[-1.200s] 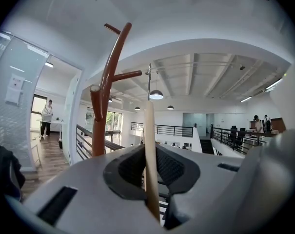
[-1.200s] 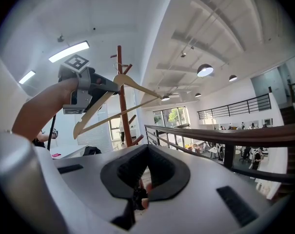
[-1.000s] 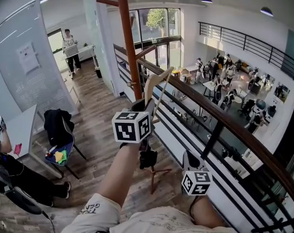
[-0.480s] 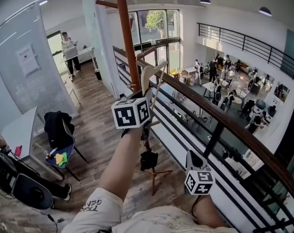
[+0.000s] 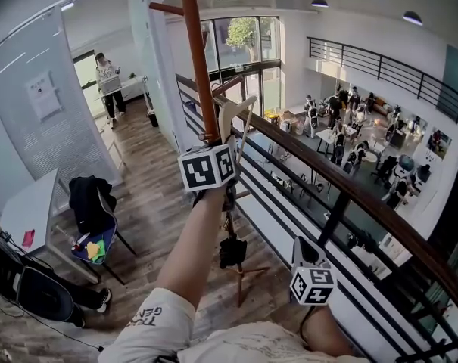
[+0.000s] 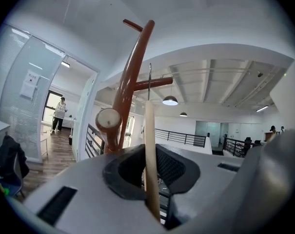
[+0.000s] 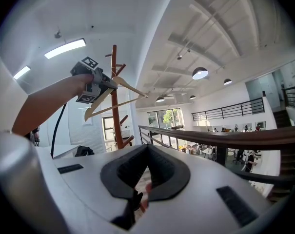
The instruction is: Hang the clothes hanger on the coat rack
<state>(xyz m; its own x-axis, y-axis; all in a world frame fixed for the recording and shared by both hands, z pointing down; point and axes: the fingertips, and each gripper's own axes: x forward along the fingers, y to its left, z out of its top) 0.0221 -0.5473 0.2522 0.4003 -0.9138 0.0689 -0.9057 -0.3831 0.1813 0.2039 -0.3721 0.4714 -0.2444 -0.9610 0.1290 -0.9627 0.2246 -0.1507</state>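
The wooden clothes hanger (image 6: pixel 149 145) is held high, just beside the pole of the coat rack (image 5: pixel 197 59). In the left gripper view its wire hook rises in front of a side peg (image 6: pixel 154 84); I cannot tell whether they touch. My left gripper (image 5: pixel 225 146) is clamped on the hanger's wooden body. My right gripper (image 7: pixel 139 199) sits low near the railing (image 5: pixel 342 187), well apart from the rack, jaws drawn together on nothing.
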